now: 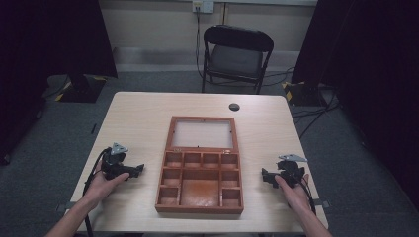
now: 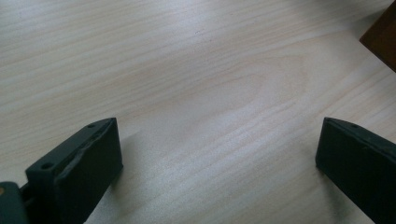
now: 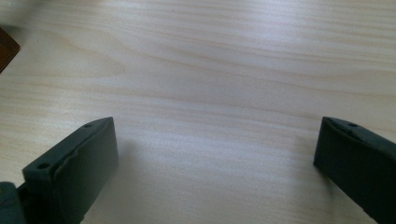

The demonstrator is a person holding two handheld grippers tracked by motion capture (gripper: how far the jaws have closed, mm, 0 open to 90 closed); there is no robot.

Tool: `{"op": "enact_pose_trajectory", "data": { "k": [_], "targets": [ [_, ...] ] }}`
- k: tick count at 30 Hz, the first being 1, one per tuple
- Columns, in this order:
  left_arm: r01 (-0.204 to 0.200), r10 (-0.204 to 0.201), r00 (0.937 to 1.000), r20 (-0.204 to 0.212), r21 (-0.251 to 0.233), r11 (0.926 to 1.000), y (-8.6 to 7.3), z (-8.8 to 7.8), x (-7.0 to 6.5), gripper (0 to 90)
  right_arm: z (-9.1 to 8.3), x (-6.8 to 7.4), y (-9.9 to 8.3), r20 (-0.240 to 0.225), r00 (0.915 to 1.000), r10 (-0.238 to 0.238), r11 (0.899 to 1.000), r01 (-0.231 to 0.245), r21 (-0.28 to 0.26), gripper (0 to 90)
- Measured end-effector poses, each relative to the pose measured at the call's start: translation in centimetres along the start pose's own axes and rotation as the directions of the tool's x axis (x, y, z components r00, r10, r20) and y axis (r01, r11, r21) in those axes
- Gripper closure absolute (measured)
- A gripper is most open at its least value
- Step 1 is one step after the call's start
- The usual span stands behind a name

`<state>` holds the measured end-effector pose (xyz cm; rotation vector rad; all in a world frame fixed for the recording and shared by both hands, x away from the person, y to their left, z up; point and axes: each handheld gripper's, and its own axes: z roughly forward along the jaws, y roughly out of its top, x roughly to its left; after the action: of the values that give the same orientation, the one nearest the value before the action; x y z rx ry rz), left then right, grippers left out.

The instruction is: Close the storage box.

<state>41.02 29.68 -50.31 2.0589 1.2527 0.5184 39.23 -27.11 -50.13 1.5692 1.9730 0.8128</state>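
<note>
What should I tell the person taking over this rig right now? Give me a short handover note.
Left gripper: open, empty, low over the table left of the wooden box, pointing toward it.
Right gripper: open, empty, low over the table right of the box, also pointing toward it.
The box sits mid-table with its glass-paned lid swung fully open and lying flat behind it; the compartments look empty.
Done: nothing gripped so far.
Left: probably handling the box or its lid; neither gripper touches it.
</note>
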Motion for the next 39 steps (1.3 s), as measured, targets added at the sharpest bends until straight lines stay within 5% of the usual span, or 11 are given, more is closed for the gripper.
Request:
{"op": "enact_pose_trajectory", "data": {
  "k": [6, 11, 15, 17, 25, 28, 30, 35, 37, 39],
  "targets": [
    [-0.01, 0.01, 0.9999, 0.005, 0.027, 0.9996, 0.3, -0.1, -0.1, 0.5, 0.0, 0.2, 0.0, 0.014, 0.9998, 0.014, 1.0, -0.014, 0.004, 0.0],
    [0.008, -0.008, 0.9999, -0.007, 0.028, 0.9996, 0.5, -0.4, 0.0, 10.2, -0.3, -0.1, 0.2, -0.015, 0.9999, 0.002, 1.0, -0.002, 0.031, 1.2],
    [0.017, -0.017, 0.9998, 0.006, 0.024, 0.9996, 0.7, -0.4, 0.3, 15.6, -0.7, -0.2, 0.5, -0.009, 0.9995, 0.029, 0.999, -0.029, 0.014, 19.2],
    [0.027, -0.027, 0.9995, 0.015, 0.022, 0.9994, 0.8, -0.4, 0.3, 16.8, -0.9, -0.1, 0.8, -0.017, 0.9994, 0.029, 1.0, -0.029, 0.002, 12.1],
    [-0.005, 0.005, 0.9993, 0.037, 0.001, 1.0, 2.3, -0.7, 0.0, 16.3, -1.3, 0.7, 2.2, -0.059, 0.9982, -0.003, 0.999, 0.0, -0.048, 14.4],
    [0.016, -0.015, 0.9978, 0.064, -0.023, 0.9996, 2.7, -0.7, -0.2, 16.6, -1.3, 0.9, 2.6, -0.076, 0.9971, -0.002, 0.999, -0.001, -0.048, 14.4],
    [-0.029, 0.028, 0.9964, 0.08, 0.003, 0.9996, 3.2, -0.6, -0.6, 16.8, -1.2, 1.2, 3.8, -0.079, 0.9969, 0.002, 0.998, -0.007, -0.07, 14.4],
    [-0.022, 0.027, 0.9958, 0.087, -0.05, 0.9985, 4.3, -0.7, -1.0, 17.3, -1.1, 1.7, 5.4, -0.088, 0.996, -0.012, 0.997, 0.004, -0.083, 15.3],
    [-0.047, 0.051, 0.9914, 0.12, -0.037, 0.9982, 4.8, -0.4, -1.0, 17.9, -1.0, 1.9, 6.1, -0.097, 0.995, -0.025, 0.995, 0.015, -0.103, 15.6],
    [-0.053, 0.058, 0.9921, 0.111, -0.046, 0.9976, 5.2, -0.2, -1.0, 17.9, -0.9, 2.2, 6.7, -0.109, 0.9938, -0.021, 0.994, 0.009, -0.108, 15.7]
  ]
}}
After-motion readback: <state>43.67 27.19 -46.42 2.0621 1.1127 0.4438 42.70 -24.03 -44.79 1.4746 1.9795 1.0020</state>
